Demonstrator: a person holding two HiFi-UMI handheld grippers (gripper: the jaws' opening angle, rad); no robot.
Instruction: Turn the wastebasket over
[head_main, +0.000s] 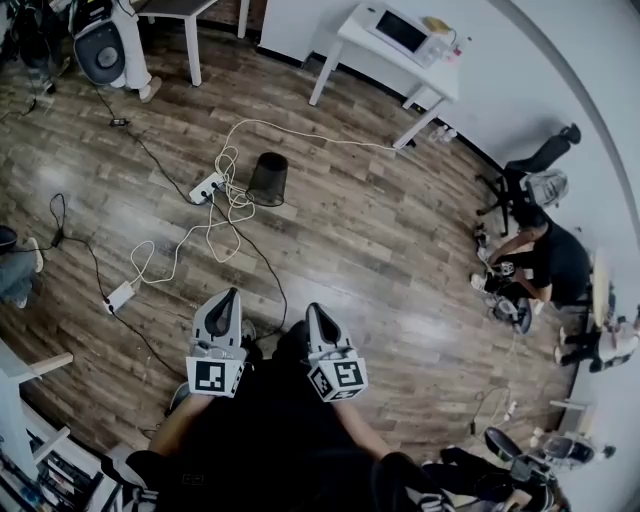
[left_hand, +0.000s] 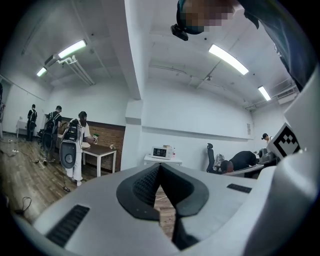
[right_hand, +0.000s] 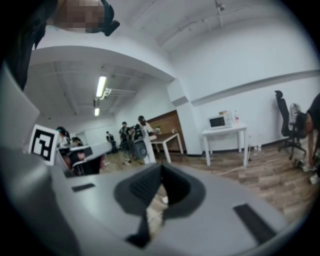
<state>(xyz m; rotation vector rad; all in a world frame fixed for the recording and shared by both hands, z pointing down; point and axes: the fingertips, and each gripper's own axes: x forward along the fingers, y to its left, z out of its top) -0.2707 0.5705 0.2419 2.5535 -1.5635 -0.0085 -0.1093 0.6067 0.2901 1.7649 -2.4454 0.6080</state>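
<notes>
The wastebasket (head_main: 268, 178), a black mesh bin, stands on the wood floor in the middle of the head view, well ahead of both grippers. I cannot tell which end of it is up. My left gripper (head_main: 233, 294) and right gripper (head_main: 312, 309) are side by side low in that view, both pointing toward the bin and far from it. Each has its jaws together with nothing between them. In the left gripper view the left gripper (left_hand: 159, 166) shows its dark pads meeting, and in the right gripper view the right gripper (right_hand: 160, 167) shows the same. The bin is not seen in either gripper view.
White cables and a power strip (head_main: 208, 187) lie just left of the bin, and another strip (head_main: 120, 296) lies nearer left. A white table with a microwave (head_main: 400, 32) stands at the back. A person (head_main: 548, 262) crouches at right near an office chair (head_main: 532, 163).
</notes>
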